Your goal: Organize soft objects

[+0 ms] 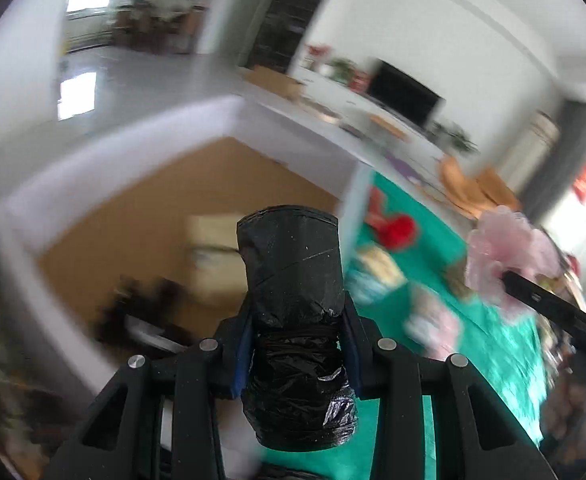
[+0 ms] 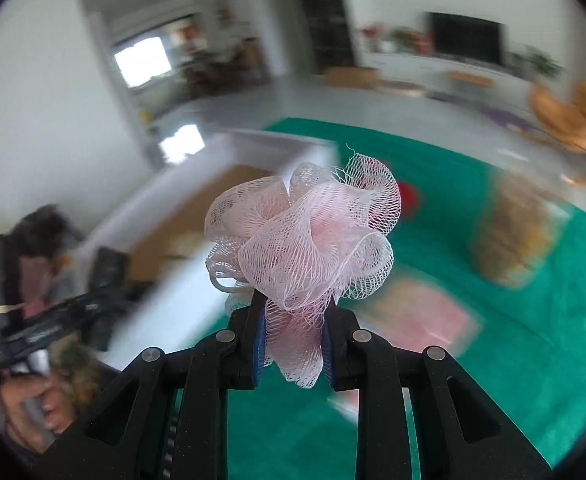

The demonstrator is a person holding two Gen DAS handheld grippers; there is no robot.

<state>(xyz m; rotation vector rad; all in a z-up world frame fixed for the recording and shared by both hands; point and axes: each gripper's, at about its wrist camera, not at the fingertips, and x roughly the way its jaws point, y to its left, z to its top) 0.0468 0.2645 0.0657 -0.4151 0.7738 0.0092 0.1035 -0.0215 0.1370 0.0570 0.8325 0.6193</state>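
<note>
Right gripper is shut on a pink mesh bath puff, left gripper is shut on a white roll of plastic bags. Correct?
Not quite. The roll of plastic bags in the left gripper is black, as the left wrist view shows. The right gripper is indeed shut on the pink mesh bath puff.

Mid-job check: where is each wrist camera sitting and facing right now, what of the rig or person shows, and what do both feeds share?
Left wrist: on the left gripper, looking along its fingers, clamped on a black bag roll, toward the white box.
Right wrist: on the right gripper, clamped on a pink mesh puff, over the green cloth; a hand shows.
Shared: puff, box, cloth.
</note>
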